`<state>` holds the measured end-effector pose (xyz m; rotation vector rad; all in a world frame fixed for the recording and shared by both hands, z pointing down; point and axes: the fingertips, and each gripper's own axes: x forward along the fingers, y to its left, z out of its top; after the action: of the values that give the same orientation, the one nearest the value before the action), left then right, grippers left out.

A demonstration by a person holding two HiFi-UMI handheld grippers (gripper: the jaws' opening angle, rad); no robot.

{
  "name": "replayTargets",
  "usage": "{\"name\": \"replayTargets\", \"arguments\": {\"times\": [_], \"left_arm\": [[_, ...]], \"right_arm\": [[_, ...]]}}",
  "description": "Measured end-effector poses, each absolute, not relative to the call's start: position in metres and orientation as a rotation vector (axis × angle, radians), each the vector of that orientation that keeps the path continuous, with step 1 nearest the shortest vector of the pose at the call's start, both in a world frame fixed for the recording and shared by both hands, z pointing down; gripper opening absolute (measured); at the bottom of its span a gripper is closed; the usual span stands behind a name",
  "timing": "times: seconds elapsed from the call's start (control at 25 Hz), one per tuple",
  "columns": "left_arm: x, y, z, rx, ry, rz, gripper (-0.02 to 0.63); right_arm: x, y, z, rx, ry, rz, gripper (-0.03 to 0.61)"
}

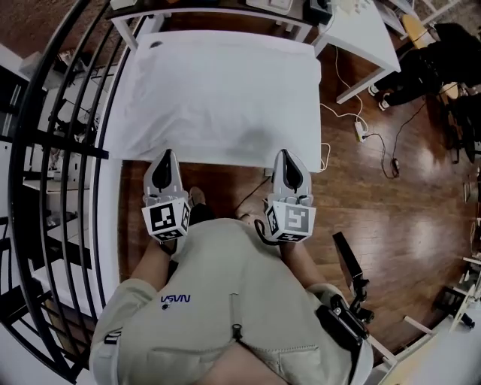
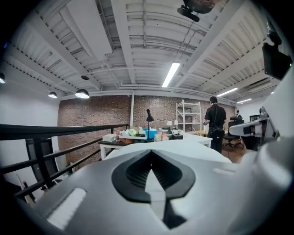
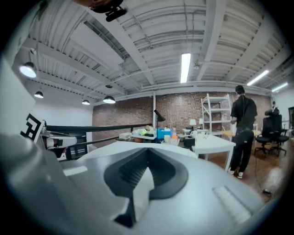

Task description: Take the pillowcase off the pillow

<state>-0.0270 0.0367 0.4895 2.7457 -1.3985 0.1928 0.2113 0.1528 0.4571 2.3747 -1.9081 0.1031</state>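
Pillow (image 1: 218, 98) inside its pillowcase, lying on the table (image 1: 195, 13)
Left gripper (image 1: 166, 159) and right gripper (image 1: 286, 154), jaws together and empty, at its near edge.

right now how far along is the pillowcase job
Nothing looks done yet: the pillow lies flat, its pillowcase apparently on. In hand: nothing; the left gripper and right gripper are both shut and empty, by its near edge. Left: gripping the pillowcase and pulling it off.
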Motion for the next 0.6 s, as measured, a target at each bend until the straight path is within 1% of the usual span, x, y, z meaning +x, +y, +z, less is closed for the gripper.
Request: {"name": "replayTargets", "arguments": {"times": [0.28,0.52,0.6], "left_arm": [[-0.025,-0.033,0.481,2.839,-1.242,0.183,0.008],[-0.015,-0.06,0.489,2.876,-1.137,0.223,0.049],[-0.012,-0.065,0.491,2.887,-1.125,0.235,0.079]], "right_arm": [[0.218,0.112,0.443,2.481,-1.695,0.09,0.003],[0.221,0.096,0.446,2.498,-1.624,0.094,0.005],[0.228,0.092,0.448,2.502,-1.62,0.101,0.012]]}}
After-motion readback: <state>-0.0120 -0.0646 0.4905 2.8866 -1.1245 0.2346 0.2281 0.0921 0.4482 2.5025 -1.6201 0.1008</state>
